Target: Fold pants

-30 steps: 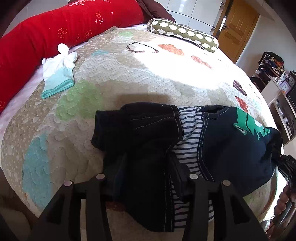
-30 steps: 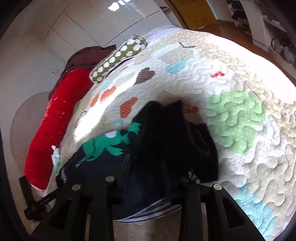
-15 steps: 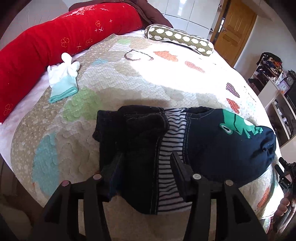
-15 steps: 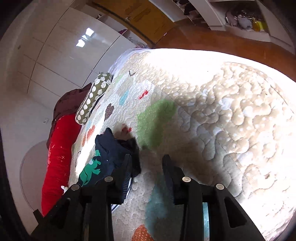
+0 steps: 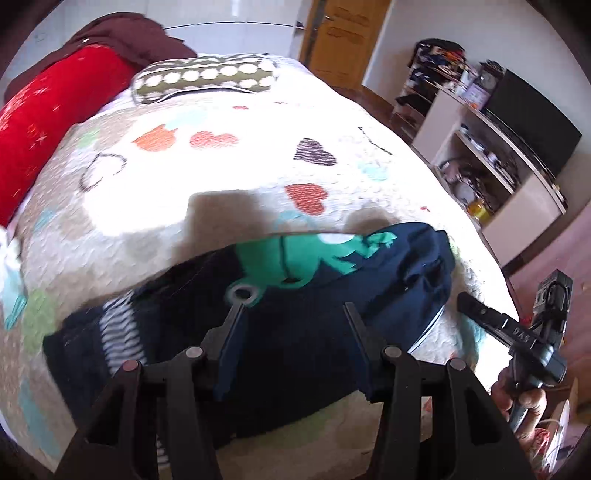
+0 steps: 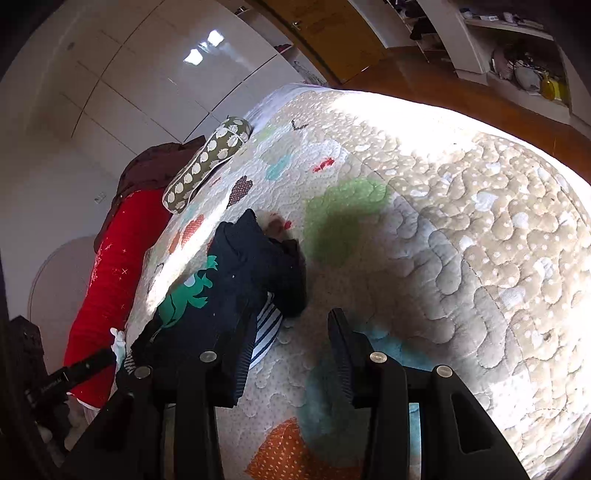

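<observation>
Dark navy pants (image 5: 369,302) with a green frog print (image 5: 295,254) and a striped lining lie folded over on the quilted bedspread (image 5: 221,177). My left gripper (image 5: 293,308) hovers over their middle, jaws apart, the cloth lying slack beneath the fingers. In the right wrist view the pants (image 6: 236,266) lie left of centre. My right gripper (image 6: 290,314) is opening, with only bare quilt between its fingers and its left finger beside the pants' striped edge. That right gripper (image 5: 498,325) also shows at the pants' right end, held by a hand (image 5: 524,398).
A red bolster (image 5: 55,110), a green dotted pillow (image 5: 207,77) and a brown blanket (image 5: 122,33) lie at the bed's head. A white glove (image 6: 119,338) rests by the bolster. Shelves with a television (image 5: 528,122) and a wooden door (image 5: 347,37) stand past the bed.
The left view has swung from the pants' leg end to the frog end. The right gripper has let go of the pants, drawn off onto bare quilt and widened its jaws.
</observation>
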Demonstrator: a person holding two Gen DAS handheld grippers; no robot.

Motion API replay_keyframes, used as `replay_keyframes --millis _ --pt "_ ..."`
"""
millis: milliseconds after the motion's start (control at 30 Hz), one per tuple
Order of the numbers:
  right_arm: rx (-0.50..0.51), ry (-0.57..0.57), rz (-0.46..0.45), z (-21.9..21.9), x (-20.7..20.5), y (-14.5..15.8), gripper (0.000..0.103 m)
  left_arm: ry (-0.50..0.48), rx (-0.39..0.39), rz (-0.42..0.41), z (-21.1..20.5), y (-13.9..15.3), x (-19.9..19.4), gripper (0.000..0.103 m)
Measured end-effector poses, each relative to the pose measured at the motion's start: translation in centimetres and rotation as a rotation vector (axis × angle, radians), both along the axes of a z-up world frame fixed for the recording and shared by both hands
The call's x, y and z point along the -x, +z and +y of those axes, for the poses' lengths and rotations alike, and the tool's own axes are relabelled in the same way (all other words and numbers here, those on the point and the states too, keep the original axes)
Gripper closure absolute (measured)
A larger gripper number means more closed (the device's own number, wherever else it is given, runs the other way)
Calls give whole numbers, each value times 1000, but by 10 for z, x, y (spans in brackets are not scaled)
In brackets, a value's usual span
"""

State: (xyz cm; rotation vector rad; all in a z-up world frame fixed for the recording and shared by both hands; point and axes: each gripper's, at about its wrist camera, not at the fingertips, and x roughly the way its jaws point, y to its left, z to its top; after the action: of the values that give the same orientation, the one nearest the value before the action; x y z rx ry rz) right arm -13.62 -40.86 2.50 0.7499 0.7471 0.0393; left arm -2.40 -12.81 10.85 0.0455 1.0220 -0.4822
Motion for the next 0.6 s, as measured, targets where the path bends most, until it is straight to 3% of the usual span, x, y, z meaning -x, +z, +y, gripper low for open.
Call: replay_keyframes --millis 200,333,500,600 --pt "0 50 2 4 -33 -14 54 -208 -5 71 -118 -6 -52 52" --pt "14 75 -7 5 -39 -15 52 -305 -5 146 -181 -27 -80 47" --pt "-3 89 -24 2 -41 -19 52 -394 -62 290 -223 -70 -97 46" --pt "13 91 -34 3 -42 -18 52 -447 -76 301 -230 -79 -93 46"
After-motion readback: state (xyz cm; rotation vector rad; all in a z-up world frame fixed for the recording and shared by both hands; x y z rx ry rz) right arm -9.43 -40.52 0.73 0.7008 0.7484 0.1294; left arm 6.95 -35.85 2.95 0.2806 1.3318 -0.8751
